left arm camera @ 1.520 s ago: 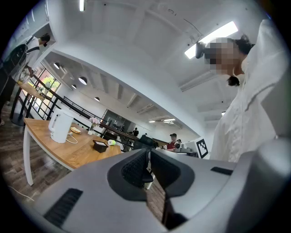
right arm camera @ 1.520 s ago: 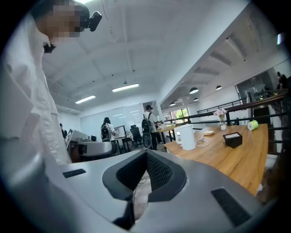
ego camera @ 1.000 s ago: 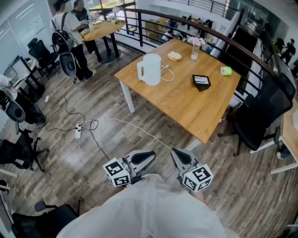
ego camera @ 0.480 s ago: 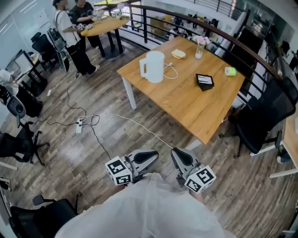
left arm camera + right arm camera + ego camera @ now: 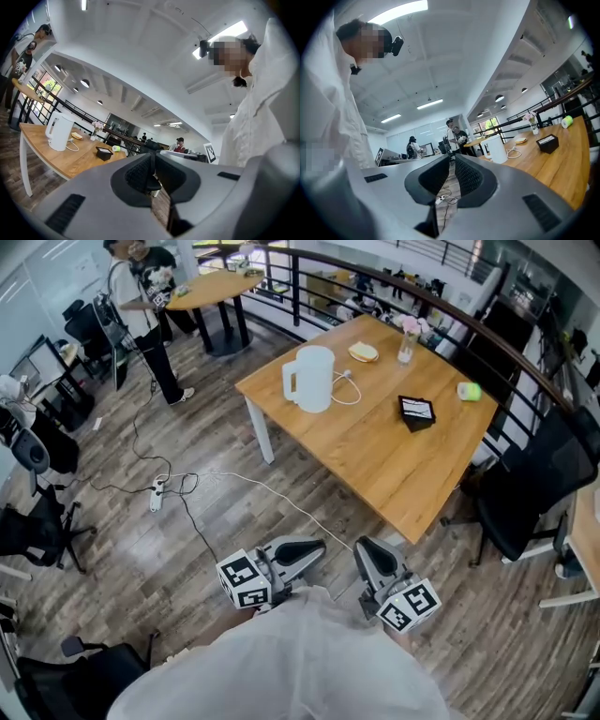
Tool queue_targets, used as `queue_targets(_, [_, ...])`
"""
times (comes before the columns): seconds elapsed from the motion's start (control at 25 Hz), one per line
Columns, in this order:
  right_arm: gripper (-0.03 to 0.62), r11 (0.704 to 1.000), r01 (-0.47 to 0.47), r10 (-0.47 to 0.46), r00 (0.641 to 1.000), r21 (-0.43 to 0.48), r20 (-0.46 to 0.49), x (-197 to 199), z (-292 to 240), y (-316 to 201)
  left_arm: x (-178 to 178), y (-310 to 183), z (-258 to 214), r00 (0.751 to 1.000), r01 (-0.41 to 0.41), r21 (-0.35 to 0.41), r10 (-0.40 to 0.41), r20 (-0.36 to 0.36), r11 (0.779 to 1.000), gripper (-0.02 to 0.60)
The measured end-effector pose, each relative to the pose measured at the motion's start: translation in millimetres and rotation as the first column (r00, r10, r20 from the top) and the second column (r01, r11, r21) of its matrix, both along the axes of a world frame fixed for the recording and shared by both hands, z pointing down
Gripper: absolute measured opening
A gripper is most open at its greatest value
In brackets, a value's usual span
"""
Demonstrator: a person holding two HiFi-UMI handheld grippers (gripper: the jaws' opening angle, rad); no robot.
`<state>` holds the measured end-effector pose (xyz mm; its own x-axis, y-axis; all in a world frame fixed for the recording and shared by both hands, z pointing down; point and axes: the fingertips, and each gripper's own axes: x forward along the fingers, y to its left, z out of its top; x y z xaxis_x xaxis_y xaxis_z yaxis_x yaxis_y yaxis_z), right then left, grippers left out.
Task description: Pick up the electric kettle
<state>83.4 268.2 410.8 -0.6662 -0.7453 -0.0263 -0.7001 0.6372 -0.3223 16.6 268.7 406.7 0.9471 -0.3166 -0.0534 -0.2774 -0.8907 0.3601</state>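
The white electric kettle point(image 5: 311, 379) stands upright near the far left corner of the wooden table point(image 5: 375, 451), its handle to the left and a white cord beside it. It also shows small in the left gripper view as the kettle point(image 5: 58, 133) and in the right gripper view as the kettle point(image 5: 497, 149). My left gripper point(image 5: 317, 548) and right gripper point(image 5: 367, 551) hover over the floor close to my body, well short of the table. Both are shut with nothing between their jaws.
On the table lie a black box point(image 5: 416, 412), a green roll point(image 5: 469, 391), a vase with flowers point(image 5: 408, 337) and a plate point(image 5: 363, 352). A white cable point(image 5: 272, 495) and power strip point(image 5: 157, 495) lie on the floor. A black chair point(image 5: 525, 486) stands right; people point(image 5: 141, 298) stand far left.
The view has drifted slightly toward the table. Both grippers have shifted a little to the right and stayed shut. The people at the far left have moved a little.
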Motion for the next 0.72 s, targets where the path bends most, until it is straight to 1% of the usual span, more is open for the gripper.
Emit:
queue_targets(0.12, [0.02,1.0,-0.02,0.02,1.0,0.0,0.001,8.9,1.0,-22.5,7.5,-19.1,1.7,1.0,-0.024,0.007,0.024,-0.011,1.0,0.026])
queue_targets(0.24, [0.02,1.0,-0.025,0.025,1.0,0.004,0.008,10.8,0.8,-47.0,9.4,-42.1,3.3,0.999,-0.03,0.014,0.03,-0.014,0.999,0.026])
queue_targets(0.52, [0.02,1.0,0.02,-0.02,1.0,-0.008,0.019,-6.5,14.2,-101.7,4.6,-100.5,14.4,1.0,-0.017,0.021,0.017,-0.022,1.0,0.026])
queue_targets(0.72, [0.02,0.999,0.024,-0.024,0.999,-0.021,0.031,-10.6,22.7,-140.1,-0.1,-137.0,22.5,1.0,-0.013,0.016,0.014,-0.019,1.0,0.026])
